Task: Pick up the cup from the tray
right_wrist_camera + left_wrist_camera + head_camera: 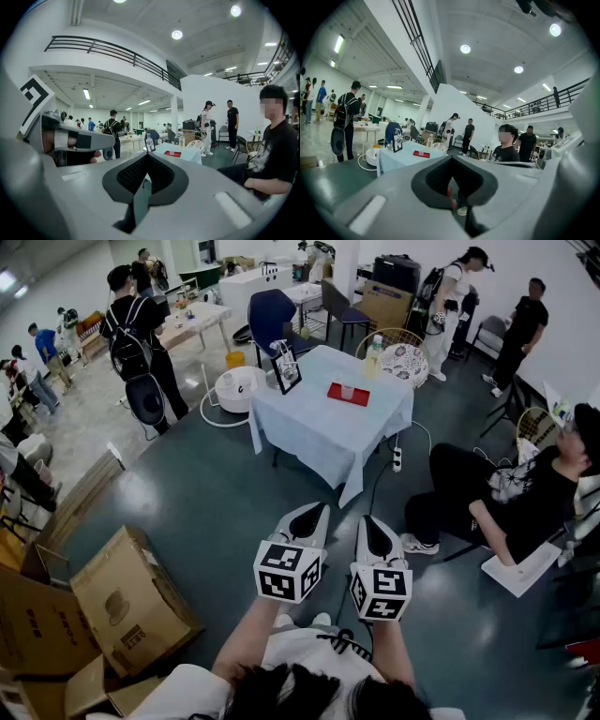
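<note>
A small clear cup stands on a flat red tray on a table with a pale blue cloth, far ahead across the floor. My two grippers are held low and close together, well short of the table. The left gripper and the right gripper both point toward it, each shut with nothing between its jaws. The red tray shows small in the left gripper view above the shut left gripper. It also shows in the right gripper view as the tray beyond the right gripper.
A person in black sits right of the table, legs stretched toward it. Cardboard boxes lie at lower left. A picture frame and a bottle stand on the table. A white round appliance sits on the floor; several people stand behind.
</note>
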Available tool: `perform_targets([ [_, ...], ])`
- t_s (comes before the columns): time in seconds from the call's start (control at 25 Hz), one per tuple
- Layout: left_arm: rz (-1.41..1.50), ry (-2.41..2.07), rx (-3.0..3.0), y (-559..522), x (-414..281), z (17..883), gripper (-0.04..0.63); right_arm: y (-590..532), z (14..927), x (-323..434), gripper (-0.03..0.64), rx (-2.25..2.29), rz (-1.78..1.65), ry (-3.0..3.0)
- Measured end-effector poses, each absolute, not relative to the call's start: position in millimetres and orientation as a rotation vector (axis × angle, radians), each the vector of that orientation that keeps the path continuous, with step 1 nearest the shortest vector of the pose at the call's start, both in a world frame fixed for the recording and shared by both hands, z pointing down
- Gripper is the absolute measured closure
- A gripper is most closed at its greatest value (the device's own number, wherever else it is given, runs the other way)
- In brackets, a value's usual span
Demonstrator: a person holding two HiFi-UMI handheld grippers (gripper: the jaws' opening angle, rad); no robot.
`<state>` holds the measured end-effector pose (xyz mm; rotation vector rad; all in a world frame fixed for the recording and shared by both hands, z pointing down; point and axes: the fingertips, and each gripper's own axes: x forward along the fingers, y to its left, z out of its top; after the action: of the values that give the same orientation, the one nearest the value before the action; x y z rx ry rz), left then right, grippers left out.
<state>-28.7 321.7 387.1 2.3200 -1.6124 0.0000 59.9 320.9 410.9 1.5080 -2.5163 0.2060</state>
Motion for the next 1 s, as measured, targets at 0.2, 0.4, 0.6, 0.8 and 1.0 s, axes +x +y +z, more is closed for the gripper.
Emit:
perform_targets([
  [0.2, 0.003, -1.611, 2.321, 318.4, -29.3, 387.6, 0.595, 318.1, 412.6, 59.3, 0.597, 1.513, 0.216, -2.515],
  [0.4, 0.013, -1.61, 2.316, 314.1, -27.2, 388.0, 0.595, 313.7, 411.5, 61.3, 0.595, 1.512, 0.216, -2.511],
  [0.6, 0.006, -1.613, 2.315, 310.2, -25.8, 386.9, 0.595, 310.2, 413.4, 63.5, 0.597, 1.511, 0.218, -2.504],
  [0.8, 0.013, -1.615, 2.308, 307.2, -23.0, 390.3, 0.595, 305.9, 416.6, 65.4, 0.595, 1.505, 0.232, -2.512],
  [1.0, 0.021, -1.615, 2.3, 299.0, -16.9, 392.3, 0.595, 297.4, 413.8, 72.9, 0.587, 1.511, 0.253, -2.537],
])
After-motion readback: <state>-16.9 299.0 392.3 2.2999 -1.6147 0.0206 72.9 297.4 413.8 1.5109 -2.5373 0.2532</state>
